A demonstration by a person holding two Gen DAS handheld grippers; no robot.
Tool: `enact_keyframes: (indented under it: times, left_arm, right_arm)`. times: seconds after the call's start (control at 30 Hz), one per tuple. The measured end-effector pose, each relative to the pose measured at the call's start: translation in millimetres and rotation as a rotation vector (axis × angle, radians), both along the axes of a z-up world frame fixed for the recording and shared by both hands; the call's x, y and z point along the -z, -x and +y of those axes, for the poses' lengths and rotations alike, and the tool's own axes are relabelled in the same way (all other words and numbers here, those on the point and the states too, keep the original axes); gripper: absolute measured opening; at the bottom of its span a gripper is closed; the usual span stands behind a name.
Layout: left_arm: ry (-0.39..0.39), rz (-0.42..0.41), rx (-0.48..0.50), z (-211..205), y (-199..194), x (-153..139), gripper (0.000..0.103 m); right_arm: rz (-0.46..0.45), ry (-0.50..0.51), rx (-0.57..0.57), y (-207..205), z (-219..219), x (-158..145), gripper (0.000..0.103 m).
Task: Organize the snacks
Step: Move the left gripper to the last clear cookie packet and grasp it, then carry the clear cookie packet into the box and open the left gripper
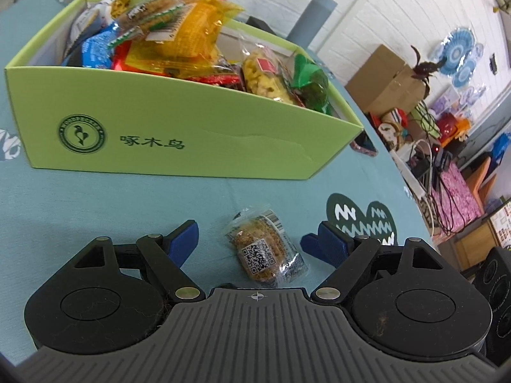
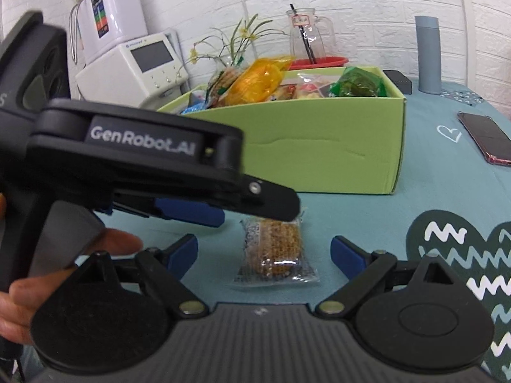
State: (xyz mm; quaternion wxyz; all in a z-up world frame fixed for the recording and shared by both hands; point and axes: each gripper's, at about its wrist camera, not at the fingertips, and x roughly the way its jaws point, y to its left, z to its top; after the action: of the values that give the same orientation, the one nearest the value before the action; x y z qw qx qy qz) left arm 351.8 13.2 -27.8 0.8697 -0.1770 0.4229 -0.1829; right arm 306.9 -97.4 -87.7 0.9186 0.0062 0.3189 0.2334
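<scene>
lying flat on the teal worktop [image 1: 95,198], a small clear-wrapped snack packet [image 1: 266,249] with a qr code on its wrapper sits between the spread blue fingertips [image 1: 183,236] of the left gripper [image 1: 252,239], which is wide open and holds nothing; neither fingertip touches the packet. the right gripper [image 2: 265,249] is also wide open and empty, its blue pads either side of the same packet [image 2: 276,250], apart from it. in the right wrist view the left gripper's black body [image 2: 143,153] reaches in from the left, its tip just above the packet's far end, with the person's hand [image 2: 19,290] on its handle. beyond the packet stands a light green box [image 1: 179,137] heaped with wrapped snacks [image 1: 191,32]. a phone [image 2: 485,137] lies on the worktop to the right of the box, near a grey cylinder [image 2: 429,54].
</scene>
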Motion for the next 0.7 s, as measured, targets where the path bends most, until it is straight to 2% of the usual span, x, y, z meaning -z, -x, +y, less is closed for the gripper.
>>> enact_keyframes:
  times: [0.07,0.17,0.2,0.23,0.33,0.47,0.53,0.6,0.7]
  left_arm:
    - [-0.019,-0.002,0.006,-5,-1,2,0.063]
    - [-0.055,-0.002,0.039,-11,-2,5,0.042]
    - [-0.074,-0.004,0.056,-13,-1,6,0.031]
    - [-0.086,-0.01,0.07,-14,2,6,0.03]
    - [-0.09,-0.017,0.096,-8,19,7,0.022]
    - [-0.089,-0.013,0.11,3,56,9,0.022]
    - [-0.102,-0.021,0.12,5,73,8,0.027]
    - [-0.106,-0.039,0.12,6,80,6,0.045]
    - [-0.102,-0.046,0.08,10,80,4,0.049]
  right_arm:
    - [0.011,0.015,0.005,-2,2,3,0.095]
    - [0.003,0.042,-0.016,2,8,4,0.095]
    - [0.007,0.044,-0.039,4,11,4,0.094]
    - [0.004,0.056,-0.048,8,15,3,0.09]
    - [0.005,0.083,-0.078,23,25,2,0.09]
    - [0.004,0.077,-0.106,57,35,3,0.091]
    - [-0.009,0.08,-0.117,74,39,4,0.092]
    - [-0.029,0.08,-0.098,81,37,4,0.094]
    - [-0.022,0.083,-0.051,78,29,3,0.094]
